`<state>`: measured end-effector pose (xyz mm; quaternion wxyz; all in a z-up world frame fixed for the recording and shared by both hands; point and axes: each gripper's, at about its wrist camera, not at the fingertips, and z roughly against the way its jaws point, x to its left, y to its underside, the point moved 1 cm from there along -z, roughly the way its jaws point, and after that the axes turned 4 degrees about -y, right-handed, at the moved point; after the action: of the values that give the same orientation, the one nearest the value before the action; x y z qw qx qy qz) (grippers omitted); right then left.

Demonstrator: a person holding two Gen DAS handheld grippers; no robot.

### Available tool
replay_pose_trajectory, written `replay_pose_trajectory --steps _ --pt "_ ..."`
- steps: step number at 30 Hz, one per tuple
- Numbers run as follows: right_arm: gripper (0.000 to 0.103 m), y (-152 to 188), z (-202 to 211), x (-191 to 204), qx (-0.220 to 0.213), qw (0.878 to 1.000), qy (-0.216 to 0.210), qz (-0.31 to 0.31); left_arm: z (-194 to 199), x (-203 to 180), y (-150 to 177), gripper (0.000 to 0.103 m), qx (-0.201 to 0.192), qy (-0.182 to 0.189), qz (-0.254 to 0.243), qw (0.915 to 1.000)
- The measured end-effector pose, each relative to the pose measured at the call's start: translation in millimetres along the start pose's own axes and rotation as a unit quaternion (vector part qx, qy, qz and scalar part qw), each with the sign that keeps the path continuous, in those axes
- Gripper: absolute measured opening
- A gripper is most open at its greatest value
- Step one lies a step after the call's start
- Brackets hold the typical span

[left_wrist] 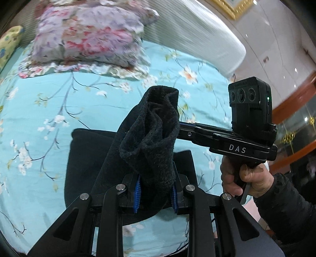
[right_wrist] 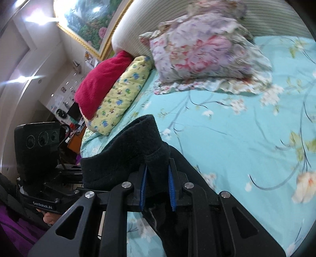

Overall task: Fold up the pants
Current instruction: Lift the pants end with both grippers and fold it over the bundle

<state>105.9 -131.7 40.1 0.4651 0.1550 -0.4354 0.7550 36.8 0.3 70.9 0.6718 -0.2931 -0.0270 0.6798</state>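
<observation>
Black fleece pants [left_wrist: 150, 138] lie partly on a turquoise flowered bed sheet [left_wrist: 49, 110]. My left gripper [left_wrist: 156, 191] is shut on a bunched fold of the pants and holds it lifted above the sheet; the lower part of the pants [left_wrist: 83, 162] rests flat on the bed. My right gripper [right_wrist: 157, 187] is shut on another thick edge of the pants [right_wrist: 126, 150], also raised. The right gripper's body [left_wrist: 243, 136] shows in the left wrist view, its tip hidden behind the cloth. The left gripper's body [right_wrist: 39, 158] shows at the left of the right wrist view.
A floral pillow [left_wrist: 88, 37] lies at the head of the bed by a white padded headboard [left_wrist: 207, 35]. A yellow patterned pillow [right_wrist: 122, 93] and a red blanket [right_wrist: 100, 83] sit at the bed's far corner. A framed picture [right_wrist: 88, 17] hangs on the wall.
</observation>
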Motion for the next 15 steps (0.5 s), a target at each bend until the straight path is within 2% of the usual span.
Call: replay_pose_trajectory --steps 15 --pt "0.02 36 18 -38 -0.022 0.999 0.014 -0.045 -42 -31 3 0.024 0.04 -0.017 -0.066 0.9969"
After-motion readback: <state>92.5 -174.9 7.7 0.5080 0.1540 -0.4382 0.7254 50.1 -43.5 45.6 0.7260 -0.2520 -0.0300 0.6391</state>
